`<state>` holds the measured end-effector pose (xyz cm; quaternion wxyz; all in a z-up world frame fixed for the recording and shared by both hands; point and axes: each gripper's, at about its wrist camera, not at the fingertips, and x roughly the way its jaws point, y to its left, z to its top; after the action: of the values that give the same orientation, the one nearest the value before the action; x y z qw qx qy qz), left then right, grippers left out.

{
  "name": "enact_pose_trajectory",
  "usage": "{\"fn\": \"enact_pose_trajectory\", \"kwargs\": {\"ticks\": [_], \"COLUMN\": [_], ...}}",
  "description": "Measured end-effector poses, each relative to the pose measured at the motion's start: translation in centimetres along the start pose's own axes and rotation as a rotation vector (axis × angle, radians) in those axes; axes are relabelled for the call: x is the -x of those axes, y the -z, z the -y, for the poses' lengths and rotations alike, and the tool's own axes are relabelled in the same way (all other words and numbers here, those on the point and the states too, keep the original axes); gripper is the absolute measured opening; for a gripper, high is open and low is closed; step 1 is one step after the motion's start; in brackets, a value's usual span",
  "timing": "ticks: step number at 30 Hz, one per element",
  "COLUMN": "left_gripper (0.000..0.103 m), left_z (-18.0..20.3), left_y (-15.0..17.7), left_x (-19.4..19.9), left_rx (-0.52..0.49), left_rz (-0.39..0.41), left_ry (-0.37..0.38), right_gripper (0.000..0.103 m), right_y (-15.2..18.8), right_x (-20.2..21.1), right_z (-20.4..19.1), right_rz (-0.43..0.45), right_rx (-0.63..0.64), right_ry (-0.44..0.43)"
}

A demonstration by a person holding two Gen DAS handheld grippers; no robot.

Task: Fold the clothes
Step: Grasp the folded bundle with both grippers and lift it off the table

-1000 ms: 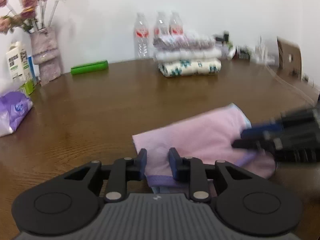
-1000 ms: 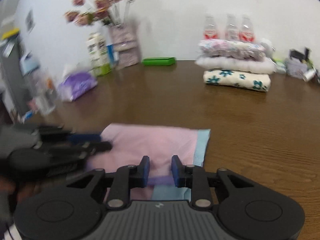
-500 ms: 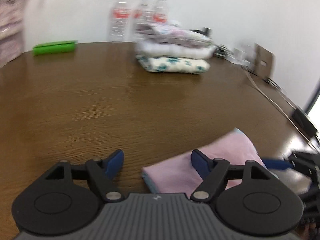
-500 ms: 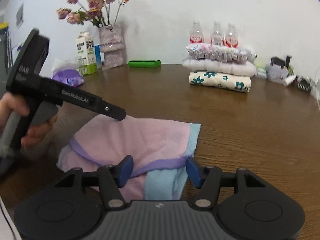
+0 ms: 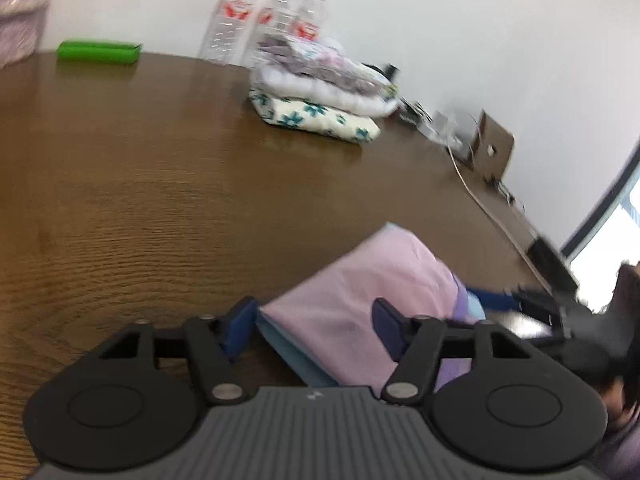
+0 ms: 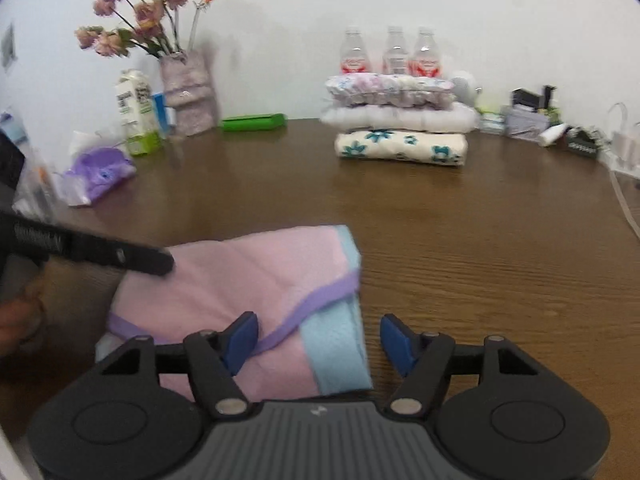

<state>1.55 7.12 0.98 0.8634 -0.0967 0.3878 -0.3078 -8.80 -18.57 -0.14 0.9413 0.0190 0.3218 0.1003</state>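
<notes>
Both my left claw (image 5: 312,330) and right claw (image 6: 318,340) gape wide over the folded pink cloth (image 6: 248,276) on the tabletop (image 6: 480,248).

Home: flower vase (image 6: 187,92), milk carton (image 6: 136,114)

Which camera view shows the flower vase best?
The right wrist view: the flower vase stands whole and upright at the back of the table, with its pink flowers above. The left wrist view shows only a blurred pale strip at its top left edge, possibly the vase.
</notes>
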Motion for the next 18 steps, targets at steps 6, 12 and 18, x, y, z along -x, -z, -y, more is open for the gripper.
{"fn": "enact_pose_trajectory", "kwargs": {"ticks": [6,12,18], "left_gripper": [0.023,0.018,0.005], "left_z": [0.7,1.5,3.2], "left_y": [0.6,0.8,0.6], "left_x": [-0.1,0.1,0.2], "left_rx": [-0.02,-0.016,-0.065], "left_rz": [0.004,0.031,0.08], "left_ry": [-0.022,-0.055,-0.126], "right_gripper": [0.064,0.024,0.013], "right_y": [0.9,1.1,1.0], "right_x": [0.3,0.7,0.7], "right_z": [0.2,-0.2,-0.5], "right_rz": [0.017,0.016,0.022], "right_rx": [-0.018,-0.01,-0.023], "right_ry": [-0.006,-0.04,-0.09]}}
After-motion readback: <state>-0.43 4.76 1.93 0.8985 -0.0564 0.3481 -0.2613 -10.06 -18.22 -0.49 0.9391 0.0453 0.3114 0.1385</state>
